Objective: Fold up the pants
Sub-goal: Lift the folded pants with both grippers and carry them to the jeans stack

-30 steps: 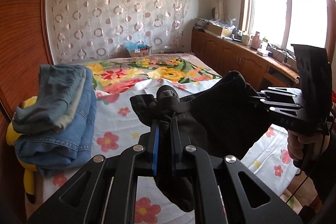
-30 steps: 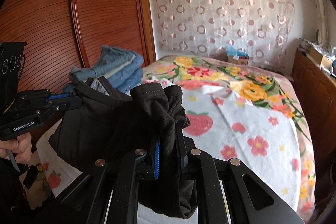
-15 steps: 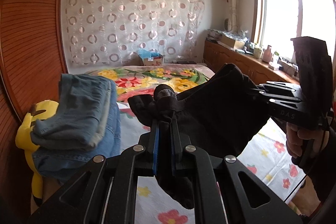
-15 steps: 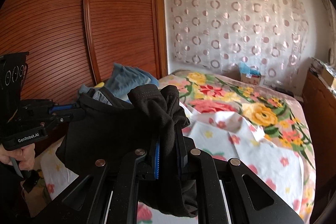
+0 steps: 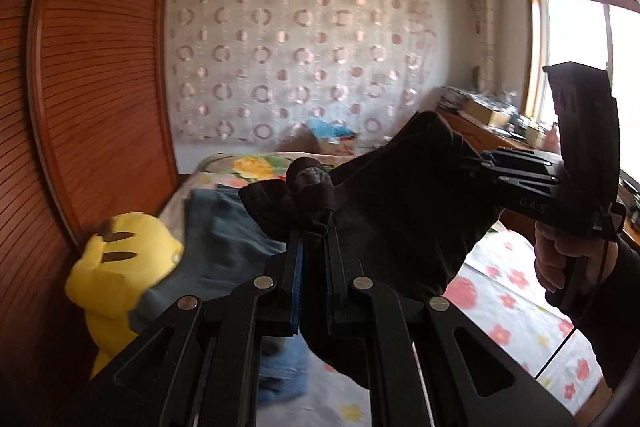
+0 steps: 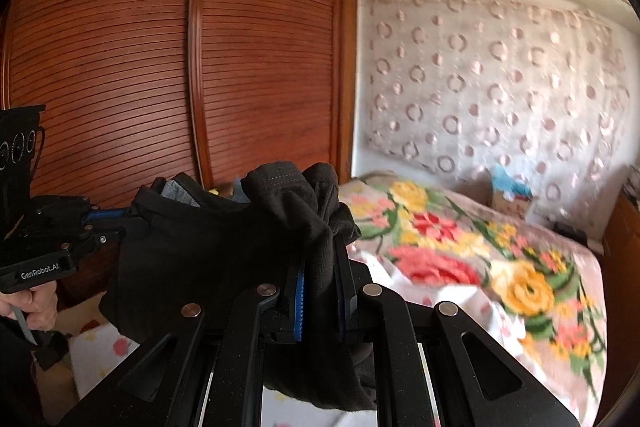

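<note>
Pants (image 5: 400,211), black and bunched, hang in the air between both tools, above the flowered bed (image 6: 500,267). Folded jeans (image 5: 224,239) lie below the left gripper (image 5: 313,255), which clamps one pants end; the right gripper (image 6: 320,283) clamps the other end.

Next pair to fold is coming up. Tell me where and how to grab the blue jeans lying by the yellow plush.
Take the blue jeans by the folded edge facing away from the yellow plush toy, coming from the open bed side. The toy and the wardrobe crowd the other side. Both grippers are shut on the black pants.
</note>
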A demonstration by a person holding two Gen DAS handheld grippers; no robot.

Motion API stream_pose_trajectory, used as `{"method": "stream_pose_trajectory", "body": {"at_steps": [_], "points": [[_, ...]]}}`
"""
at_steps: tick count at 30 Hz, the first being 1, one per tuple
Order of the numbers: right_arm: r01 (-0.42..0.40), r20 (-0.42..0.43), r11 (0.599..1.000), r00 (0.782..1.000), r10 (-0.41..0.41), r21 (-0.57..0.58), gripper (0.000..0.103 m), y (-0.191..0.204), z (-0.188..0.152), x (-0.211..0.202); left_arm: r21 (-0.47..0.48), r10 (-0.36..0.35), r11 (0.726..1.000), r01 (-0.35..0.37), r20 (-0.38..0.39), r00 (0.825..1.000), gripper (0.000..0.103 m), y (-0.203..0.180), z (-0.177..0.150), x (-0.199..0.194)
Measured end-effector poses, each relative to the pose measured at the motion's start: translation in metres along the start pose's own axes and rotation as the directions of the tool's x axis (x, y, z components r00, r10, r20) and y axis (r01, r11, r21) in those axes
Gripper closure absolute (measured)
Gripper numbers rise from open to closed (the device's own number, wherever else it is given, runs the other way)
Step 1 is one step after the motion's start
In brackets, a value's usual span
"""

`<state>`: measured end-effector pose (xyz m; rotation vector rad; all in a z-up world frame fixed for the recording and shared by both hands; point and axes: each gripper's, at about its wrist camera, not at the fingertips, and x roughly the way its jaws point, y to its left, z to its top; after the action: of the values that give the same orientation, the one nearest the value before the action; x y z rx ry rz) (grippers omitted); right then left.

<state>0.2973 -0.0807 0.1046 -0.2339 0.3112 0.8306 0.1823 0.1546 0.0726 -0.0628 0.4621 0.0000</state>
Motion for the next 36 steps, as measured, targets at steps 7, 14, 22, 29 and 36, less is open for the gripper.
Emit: {"method": "stream_pose_trajectory", "body": {"at_steps": [7, 14, 22, 29, 36], "points": [[-0.090, -0.008, 0.995, 0.996, 0.090, -0.043, 0.092, -0.019, 0.020, 0.072, -0.092, 0.105, 0.990, -0.104, 0.008, 0.994, 0.093, 0.034, -0.011, 0.007], [-0.158, -0.079, 0.983, 0.985, 0.150, -0.097, 0.092, -0.020, 0.034, 0.154, -0.174, 0.157, 0.970, -0.168, -0.074, 0.985, 0.093, 0.063, -0.039, 0.032], [-0.201, -0.160, 0.975, 0.970, 0.184, -0.097, 0.086, -0.017, 0.041, 0.204, -0.212, 0.181, 0.956, -0.203, -0.117, 0.976, 0.091, 0.074, -0.054, 0.036], [-0.155, -0.124, 0.988, 0.981, 0.152, -0.015, 0.062, -0.034, 0.053, 0.190, -0.198, 0.163, 0.965, -0.173, -0.062, 0.985, 0.061, 0.067, -0.041, 0.018], [-0.203, -0.102, 0.979, 0.974, 0.201, -0.004, 0.062, -0.053, 0.039, 0.144, -0.141, 0.152, 0.977, -0.160, -0.063, 0.986, 0.058, 0.064, -0.021, 0.039]]}}
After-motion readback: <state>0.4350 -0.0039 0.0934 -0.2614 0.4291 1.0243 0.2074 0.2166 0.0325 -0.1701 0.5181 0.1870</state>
